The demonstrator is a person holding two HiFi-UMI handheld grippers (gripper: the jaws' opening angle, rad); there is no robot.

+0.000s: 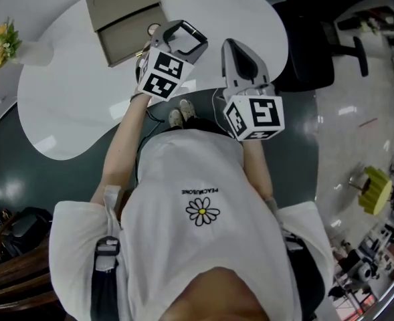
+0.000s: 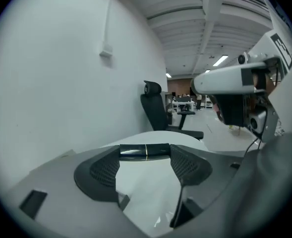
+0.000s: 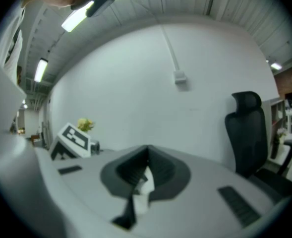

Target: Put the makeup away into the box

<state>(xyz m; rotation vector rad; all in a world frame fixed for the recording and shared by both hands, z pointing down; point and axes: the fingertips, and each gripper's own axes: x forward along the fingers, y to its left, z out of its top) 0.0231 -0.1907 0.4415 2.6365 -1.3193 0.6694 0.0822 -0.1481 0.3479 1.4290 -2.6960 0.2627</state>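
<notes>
Holding a slim makeup tube (image 2: 144,151) end to end in the left claw (image 2: 145,157), with the right claw (image 3: 145,170) empty.

The tube is a glossy black cylinder with a thin pale band round its middle. It lies crosswise, and the claw's dark mesh-textured pads (image 2: 106,171) stand wide apart, pressing on its two ends. It is raised clear of the smooth white worktop (image 1: 69,105), whose edge is rounded. The right claw's dark ribbed jaws are pressed together with nothing between them. In the head view the box (image 1: 126,35) sits on the far part of the worktop, just beyond the left claw. It is a flat, matte, beige-grey rectangle with its lid open. A small bunch of yellow flowers (image 1: 3,42) stands at the worktop's left edge, and a black office chair (image 1: 310,52) stands to the right.
</notes>
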